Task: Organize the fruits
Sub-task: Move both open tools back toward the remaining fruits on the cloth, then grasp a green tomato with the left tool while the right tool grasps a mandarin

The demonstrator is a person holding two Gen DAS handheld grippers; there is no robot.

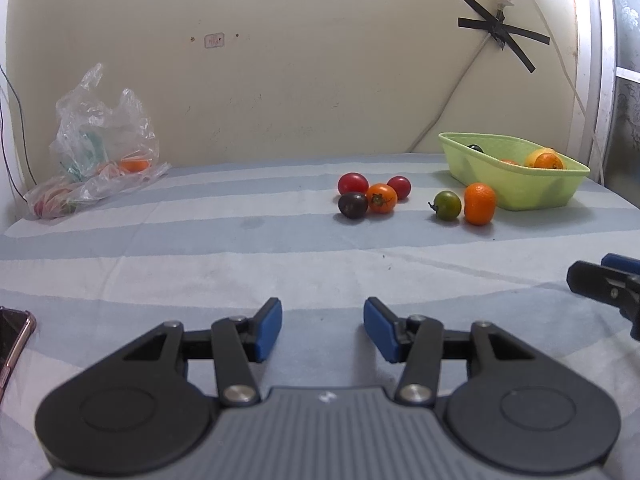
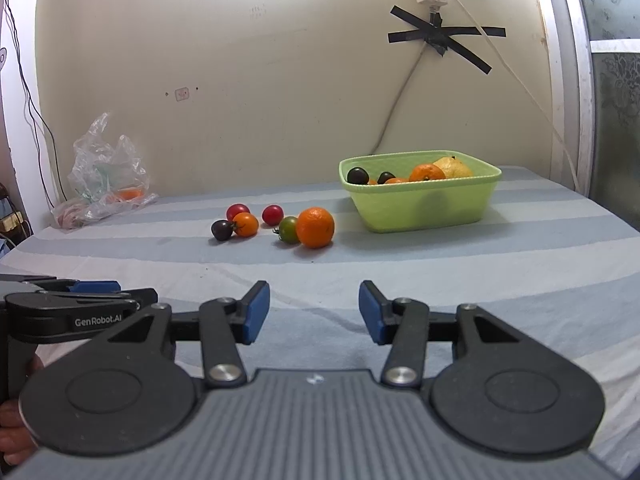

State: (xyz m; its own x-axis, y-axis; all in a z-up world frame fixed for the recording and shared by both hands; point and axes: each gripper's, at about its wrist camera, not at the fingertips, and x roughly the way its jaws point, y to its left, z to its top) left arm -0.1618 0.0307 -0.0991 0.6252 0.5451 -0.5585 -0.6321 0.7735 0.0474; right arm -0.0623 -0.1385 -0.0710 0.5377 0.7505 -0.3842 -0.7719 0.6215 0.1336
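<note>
Both grippers hover low over the near edge of a striped cloth, jaws parted and empty.

Left gripper (image 1: 322, 328) and right gripper (image 2: 313, 312) sit side by side, angled slightly downward, blue pads apart and touching nothing. Mid-cloth lie two red tomatoes (image 2: 238, 212), a dark tomato (image 2: 221, 229), an orange tomato (image 2: 245, 224), a green tomato (image 2: 289, 229) and a tangerine (image 2: 315, 227). Toward the far right corner, a green basket (image 2: 420, 208) holds more fruit. At the far left corner, a plastic bag (image 1: 100, 148).
</note>
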